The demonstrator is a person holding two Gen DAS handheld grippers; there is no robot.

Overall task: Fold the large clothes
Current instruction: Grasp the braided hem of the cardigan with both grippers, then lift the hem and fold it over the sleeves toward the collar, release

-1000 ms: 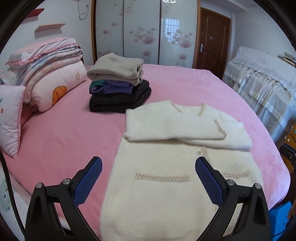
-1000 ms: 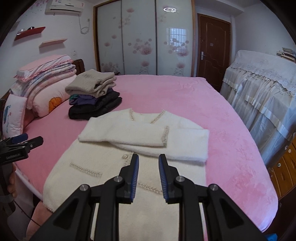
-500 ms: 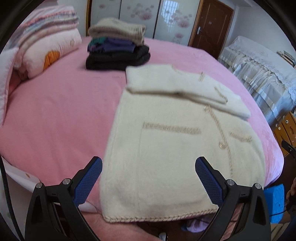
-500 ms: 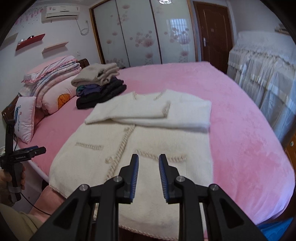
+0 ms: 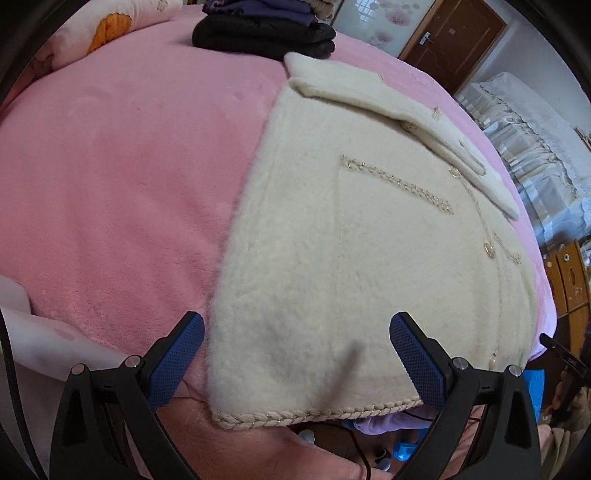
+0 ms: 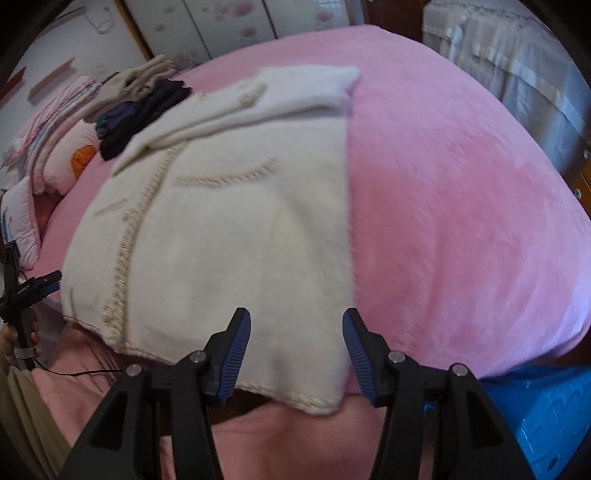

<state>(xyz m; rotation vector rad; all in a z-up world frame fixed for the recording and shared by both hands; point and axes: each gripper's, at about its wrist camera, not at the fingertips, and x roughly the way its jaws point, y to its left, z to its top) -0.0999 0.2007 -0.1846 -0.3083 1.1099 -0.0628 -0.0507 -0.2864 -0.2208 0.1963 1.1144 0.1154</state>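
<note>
A cream fluffy cardigan (image 5: pixel 362 258) (image 6: pixel 236 221) lies flat on the pink bed (image 5: pixel 122 177) (image 6: pixel 454 206), sleeves folded across its chest, braided hem hanging over the near edge. My left gripper (image 5: pixel 295 354) is open wide just above the hem's left corner, nothing between its pads. My right gripper (image 6: pixel 295 350) hovers over the hem's right corner with its jaws opening; the pads do not press on the cloth. At the left edge of the right wrist view I see the left gripper (image 6: pixel 33 288) held in a hand.
A stack of folded clothes (image 5: pixel 266 33) (image 6: pixel 140 110) sits at the far side of the bed beside pillows and quilts (image 6: pixel 55 147). A lace-covered piece of furniture (image 5: pixel 535 147) and a wooden cabinet (image 5: pixel 569 280) stand to the right. A blue item (image 6: pixel 543 413) lies on the floor.
Both grippers have dropped and tilted down toward the cardigan's near hem. The right gripper's jaws have spread apart from nearly closed. The left stayed wide open.
</note>
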